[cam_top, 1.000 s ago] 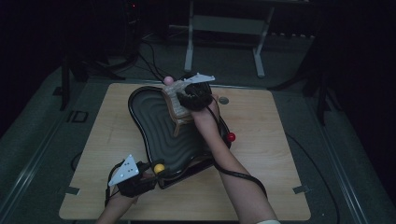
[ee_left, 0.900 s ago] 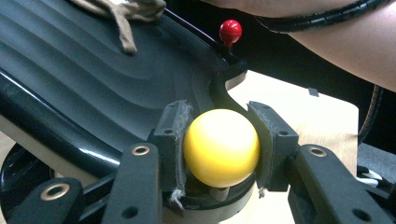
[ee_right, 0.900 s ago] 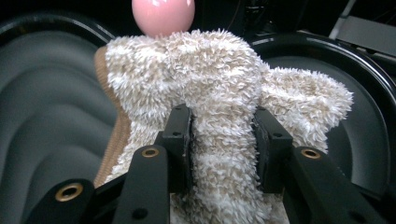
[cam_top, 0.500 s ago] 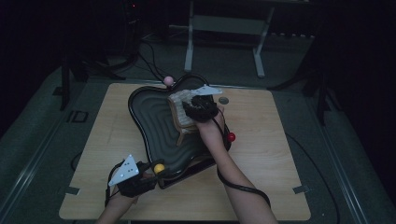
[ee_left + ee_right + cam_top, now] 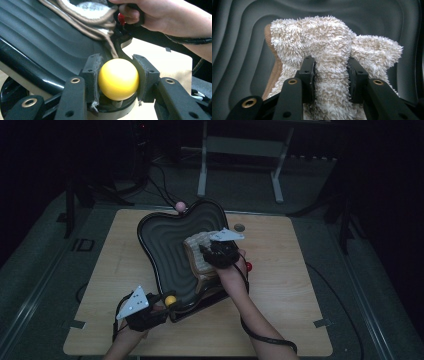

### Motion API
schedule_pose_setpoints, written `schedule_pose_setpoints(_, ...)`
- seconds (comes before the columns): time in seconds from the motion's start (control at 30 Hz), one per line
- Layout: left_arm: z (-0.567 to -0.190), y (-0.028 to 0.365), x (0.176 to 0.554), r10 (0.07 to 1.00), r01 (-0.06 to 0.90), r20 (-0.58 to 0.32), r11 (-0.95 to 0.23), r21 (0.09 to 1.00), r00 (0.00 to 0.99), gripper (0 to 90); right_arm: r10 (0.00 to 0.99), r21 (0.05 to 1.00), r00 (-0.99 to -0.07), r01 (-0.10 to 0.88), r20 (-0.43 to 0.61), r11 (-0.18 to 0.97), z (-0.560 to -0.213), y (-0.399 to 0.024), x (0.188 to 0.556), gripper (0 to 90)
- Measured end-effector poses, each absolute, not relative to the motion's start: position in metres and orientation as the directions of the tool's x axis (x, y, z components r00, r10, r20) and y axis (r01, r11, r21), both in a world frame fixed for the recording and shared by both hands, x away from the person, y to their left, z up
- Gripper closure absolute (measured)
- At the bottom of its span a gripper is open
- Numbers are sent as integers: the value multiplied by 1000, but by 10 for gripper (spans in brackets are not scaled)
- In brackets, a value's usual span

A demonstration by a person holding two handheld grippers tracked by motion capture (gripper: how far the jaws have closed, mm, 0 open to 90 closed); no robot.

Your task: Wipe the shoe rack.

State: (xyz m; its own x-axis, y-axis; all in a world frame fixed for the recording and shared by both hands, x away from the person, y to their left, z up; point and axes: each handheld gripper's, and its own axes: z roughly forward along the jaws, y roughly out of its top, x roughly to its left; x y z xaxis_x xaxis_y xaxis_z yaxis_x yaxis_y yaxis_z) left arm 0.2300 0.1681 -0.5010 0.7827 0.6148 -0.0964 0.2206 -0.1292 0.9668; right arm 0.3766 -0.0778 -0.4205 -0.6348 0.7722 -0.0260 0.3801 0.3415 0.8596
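Here, the black ridged tray (image 5: 165,240) holds a fluffy cloth (image 5: 332,50).

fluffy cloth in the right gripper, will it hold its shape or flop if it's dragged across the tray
The fluffy cloth bunches and folds between the right gripper pads, so it is probably limp and would flop. Its shaggy pile looks light and likely grips the pads well. Dragged over the ridged black tray, it would probably slide and rumple rather than roll.

A pale wooden table (image 5: 300,320) carries the lot. A black ridged tray (image 5: 165,240) sprawls across its middle, near corner reaching the front edge. A small grey disc (image 5: 239,227) lies just beyond the tray's far right lobe, on bare wood.
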Motion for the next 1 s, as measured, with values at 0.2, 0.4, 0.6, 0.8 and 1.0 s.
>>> schedule_pose_setpoints(0.2,-501,168,230,616,221,-97,-127,967,782,591,765,860,-644,386,-10,335,-431,-87,359,634)
schedule_pose_setpoints(0.4,-501,168,230,618,222,-98,-127,967,780,591,758,862,-651,366,-31,350,-442,-91,339,634)
schedule_pose_setpoints(0.6,-501,168,230,611,218,-95,-129,967,786,591,741,860,-671,360,-31,362,-448,-98,329,634)
schedule_pose_setpoints(0.8,-501,168,230,614,219,-95,-130,967,784,591,741,859,-670,360,-33,365,-449,-99,327,633)
schedule_pose_setpoints(1.0,-502,169,230,611,219,-99,-125,968,785,591,742,868,-671,358,-16,343,-451,-101,326,630)
